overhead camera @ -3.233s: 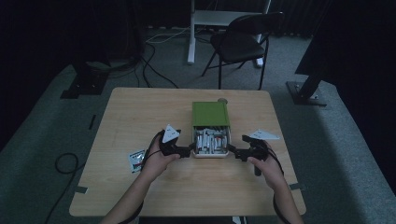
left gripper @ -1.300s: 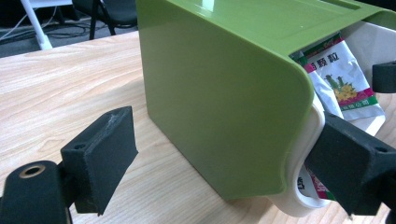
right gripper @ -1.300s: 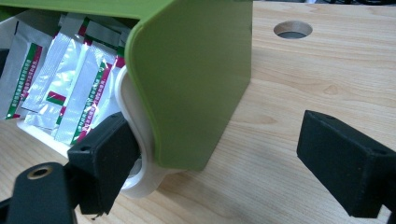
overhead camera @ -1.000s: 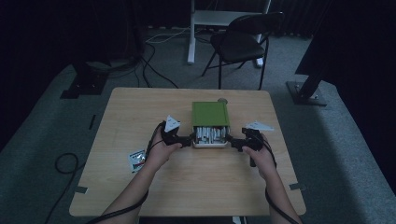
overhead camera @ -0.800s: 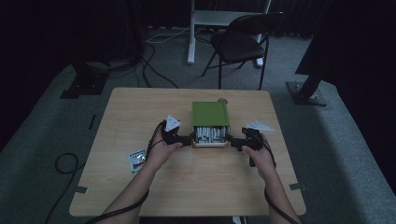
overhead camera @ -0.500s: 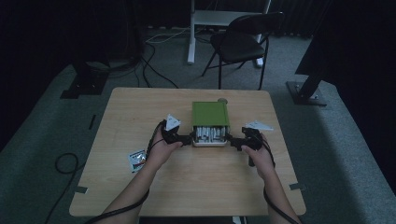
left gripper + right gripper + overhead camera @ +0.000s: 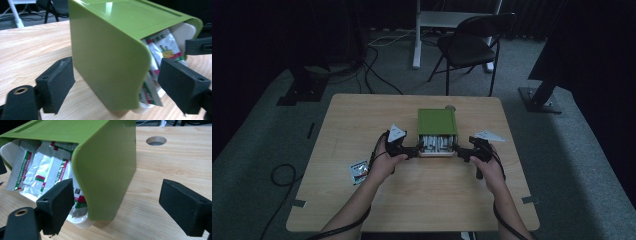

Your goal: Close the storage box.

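Observation:
A green box sits mid-table with its white drawer pulled partly out toward me, packed with several silver sachets. My left gripper is at the drawer's left front corner. In the left gripper view it straddles the green housing's corner, jaws wide and just closed a little, pads not visibly pressing. My right gripper mirrors it at the right corner. In its own view it stands open, one pad in front of the sachets, the other well off the green wall.
A loose sachet lies on the wooden table left of my left forearm. A round hole in the tabletop lies just behind the box. A folding chair and floor cables are beyond the table's far edge.
Since the oldest frame both hands have moved away from me and the drawer has slid further into the green box. Over the last second nothing visibly shifts.

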`<state>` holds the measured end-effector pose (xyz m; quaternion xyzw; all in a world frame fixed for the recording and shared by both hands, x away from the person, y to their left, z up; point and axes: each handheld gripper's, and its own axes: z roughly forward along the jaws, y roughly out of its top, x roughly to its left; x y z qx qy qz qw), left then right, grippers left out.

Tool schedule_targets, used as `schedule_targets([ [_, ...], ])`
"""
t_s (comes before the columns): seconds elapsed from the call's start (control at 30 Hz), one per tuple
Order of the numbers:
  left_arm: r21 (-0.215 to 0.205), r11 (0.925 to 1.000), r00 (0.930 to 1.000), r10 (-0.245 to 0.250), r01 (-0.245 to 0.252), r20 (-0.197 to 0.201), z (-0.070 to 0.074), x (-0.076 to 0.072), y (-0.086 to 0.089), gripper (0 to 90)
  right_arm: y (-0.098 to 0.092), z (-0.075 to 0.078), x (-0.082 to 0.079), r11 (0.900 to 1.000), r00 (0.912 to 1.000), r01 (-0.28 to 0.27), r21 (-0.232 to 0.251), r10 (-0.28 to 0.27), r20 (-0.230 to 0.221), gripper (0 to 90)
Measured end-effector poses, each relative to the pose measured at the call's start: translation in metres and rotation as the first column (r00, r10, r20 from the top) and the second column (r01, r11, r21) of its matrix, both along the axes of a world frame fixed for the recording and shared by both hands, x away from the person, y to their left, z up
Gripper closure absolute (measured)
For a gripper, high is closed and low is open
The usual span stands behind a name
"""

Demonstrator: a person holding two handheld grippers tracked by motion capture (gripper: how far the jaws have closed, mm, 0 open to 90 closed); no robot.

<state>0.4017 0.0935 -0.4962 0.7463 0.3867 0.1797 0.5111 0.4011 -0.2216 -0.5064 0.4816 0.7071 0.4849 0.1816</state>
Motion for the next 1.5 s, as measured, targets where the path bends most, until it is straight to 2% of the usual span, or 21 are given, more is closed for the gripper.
schedule_targets([
  [0.07,0.003,1.0000,0.9999,0.001,-0.001,-0.017,0.000,-0.003,0.000,15.0,0.000,0.000,-0.002,1.000,0.9999,-0.009,0.009,0.009,0.008,12.7],
  [0.2,-0.010,0.9999,1.0000,-0.005,0.004,-0.004,0.000,-0.006,-0.001,14.9,0.001,-0.002,-0.006,1.000,0.9998,-0.018,-0.008,0.018,0.005,12.7],
  [0.33,0.013,0.9999,0.9996,-0.011,0.011,0.025,0.003,-0.011,-0.003,14.8,-0.001,-0.003,-0.007,1.000,0.9999,-0.014,0.004,0.014,0.009,12.7],
  [0.4,0.008,0.9999,0.9995,-0.009,0.008,0.031,0.005,-0.013,-0.003,14.9,-0.002,-0.003,-0.008,1.000,0.9998,-0.012,0.002,0.012,0.015,12.7],
  [0.57,-0.016,0.9996,0.9995,0.024,-0.024,0.021,0.009,-0.015,-0.001,14.8,-0.004,-0.004,-0.010,1.000,0.9998,-0.006,-0.011,0.006,0.019,12.7],
  [0.73,-0.001,0.9996,0.9991,0.028,-0.028,0.030,0.009,-0.017,0.000,14.8,-0.004,-0.005,-0.012,1.000,0.9998,-0.006,-0.020,0.006,0.020,12.7],
  [0.9,-0.007,0.9996,0.9988,0.028,-0.028,0.041,0.011,-0.019,0.001,14.8,-0.005,-0.005,-0.013,1.000,0.9998,-0.001,-0.025,0.002,0.018,12.7],
  [1.33,0.005,0.9997,0.9994,0.023,-0.023,0.026,0.012,-0.027,0.003,14.8,-0.008,-0.007,-0.020,0.999,0.9998,-0.002,-0.043,0.003,0.018,12.7],
  [1.5,0.007,0.9996,0.9994,0.029,-0.029,0.019,0.006,-0.035,0.009,14.9,-0.013,-0.006,-0.027,0.999,0.9996,-0.002,-0.046,0.003,0.027,12.7],
])
